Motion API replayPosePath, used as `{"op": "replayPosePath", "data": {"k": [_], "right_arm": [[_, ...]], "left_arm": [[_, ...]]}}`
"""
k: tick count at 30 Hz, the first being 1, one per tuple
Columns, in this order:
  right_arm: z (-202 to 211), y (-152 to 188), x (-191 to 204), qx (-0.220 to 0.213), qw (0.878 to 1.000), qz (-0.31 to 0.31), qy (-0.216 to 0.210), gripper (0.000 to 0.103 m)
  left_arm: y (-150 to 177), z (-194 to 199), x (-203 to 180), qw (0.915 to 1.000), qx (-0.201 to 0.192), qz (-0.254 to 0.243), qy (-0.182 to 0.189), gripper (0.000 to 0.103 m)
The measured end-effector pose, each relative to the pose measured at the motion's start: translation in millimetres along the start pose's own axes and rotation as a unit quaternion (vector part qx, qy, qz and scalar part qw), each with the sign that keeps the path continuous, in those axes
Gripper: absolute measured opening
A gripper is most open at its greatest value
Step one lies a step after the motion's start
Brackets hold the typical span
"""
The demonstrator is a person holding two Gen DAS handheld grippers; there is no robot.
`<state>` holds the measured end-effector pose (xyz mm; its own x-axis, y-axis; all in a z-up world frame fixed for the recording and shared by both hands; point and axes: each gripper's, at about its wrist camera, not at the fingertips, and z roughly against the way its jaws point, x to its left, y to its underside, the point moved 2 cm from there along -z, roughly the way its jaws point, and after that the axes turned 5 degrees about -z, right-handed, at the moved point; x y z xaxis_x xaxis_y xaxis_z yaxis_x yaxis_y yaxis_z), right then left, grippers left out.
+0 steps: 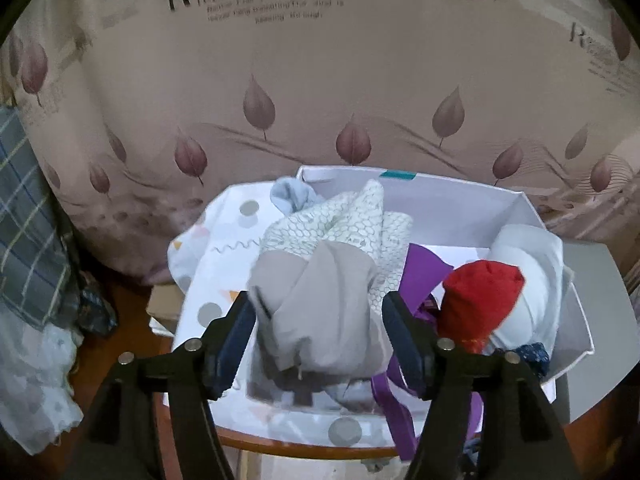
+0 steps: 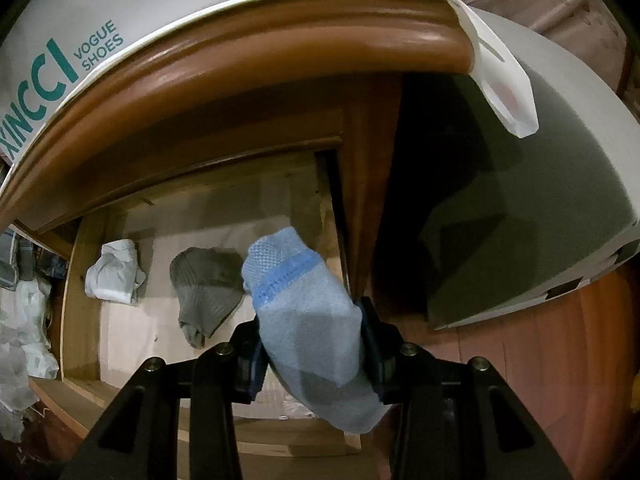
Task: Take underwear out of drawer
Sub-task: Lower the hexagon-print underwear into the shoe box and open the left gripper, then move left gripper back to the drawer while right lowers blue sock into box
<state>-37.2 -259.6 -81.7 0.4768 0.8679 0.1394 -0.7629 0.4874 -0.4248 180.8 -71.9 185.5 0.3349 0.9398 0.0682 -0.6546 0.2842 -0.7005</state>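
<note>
Left wrist view: the left hand-held gripper (image 1: 318, 322) has its jaws spread wide on either side of a beige-grey garment (image 1: 320, 312); whether the pads (image 1: 236, 340) press the cloth cannot be told, so the grip is uncertain. The garment sits on top of a pile in a white cardboard box (image 1: 516, 204) directly ahead of the gripper. Behind the garment lies a white cloth with honeycomb print (image 1: 348, 220); beyond that, at the far left of the box, a pale blue sock (image 1: 290, 196). To the right of the jaws: a purple strap (image 1: 424, 268), a red rolled piece (image 1: 482, 296) and a white bundle (image 1: 532, 280). A dotted white sheet (image 1: 208, 264) drapes to the left. A leaf-patterned curtain (image 1: 320, 80) fills the background.

Right wrist view: the right hand-held gripper (image 2: 314, 350) is clamped on a light blue sock with a darker blue band (image 2: 308, 312), lifted above the open wooden drawer (image 2: 80, 280). Ahead and to the left, on the drawer bottom, lie a grey sock (image 2: 208, 284) and, further left, a crumpled white piece (image 2: 114, 272). Above the drawer runs the rounded tabletop edge (image 2: 320, 44), carrying a shoe box printed "VOGUE SHOES" (image 2: 100, 8).
</note>
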Motion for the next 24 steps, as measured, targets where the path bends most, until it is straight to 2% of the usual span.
{"op": "replayPosePath", "data": {"k": [4, 7, 10, 13, 15, 19, 21, 24], "right_arm": [[0.0, 0.0, 1.1, -0.004, 1.000, 0.006, 0.001, 0.040], [0.0, -0.1, 1.3, -0.007, 1.000, 0.010, 0.001, 0.040], [-1.2, 0.7, 3.7, -0.009, 1.000, 0.016, 0.007, 0.040], [-0.9, 1.5, 6.5, -0.009, 1.000, 0.021, 0.006, 0.040], [5.0, 1.8, 10.9, -0.018, 0.999, 0.030, 0.005, 0.040], [19.2, 4.4, 18.0, -0.039, 0.998, 0.051, -0.026, 0.040], [22.8, 6.2, 18.4, -0.046, 0.997, 0.055, -0.036, 0.040], [26.9, 5.6, 19.8, -0.052, 0.996, 0.064, -0.024, 0.040]], "left_arm": [[11.5, 33.3, 5.9, 0.9989, -0.039, -0.012, -0.024, 0.078], [30.9, 56.4, 17.2, 0.9969, -0.062, -0.010, -0.047, 0.083], [56.7, 66.5, 31.2, 0.9950, -0.065, -0.002, -0.075, 0.087], [94.6, 62.4, 46.9, 0.9938, -0.055, 0.006, -0.097, 0.089], [116.1, 55.6, 56.5, 0.9941, -0.046, 0.020, -0.096, 0.089], [162.5, 24.4, 79.7, 0.9927, 0.008, 0.058, -0.105, 0.089], [180.0, 12.0, 89.8, 0.9890, 0.019, 0.072, -0.128, 0.089], [197.6, -4.4, 101.5, 0.9832, 0.024, 0.076, -0.164, 0.089]]}}
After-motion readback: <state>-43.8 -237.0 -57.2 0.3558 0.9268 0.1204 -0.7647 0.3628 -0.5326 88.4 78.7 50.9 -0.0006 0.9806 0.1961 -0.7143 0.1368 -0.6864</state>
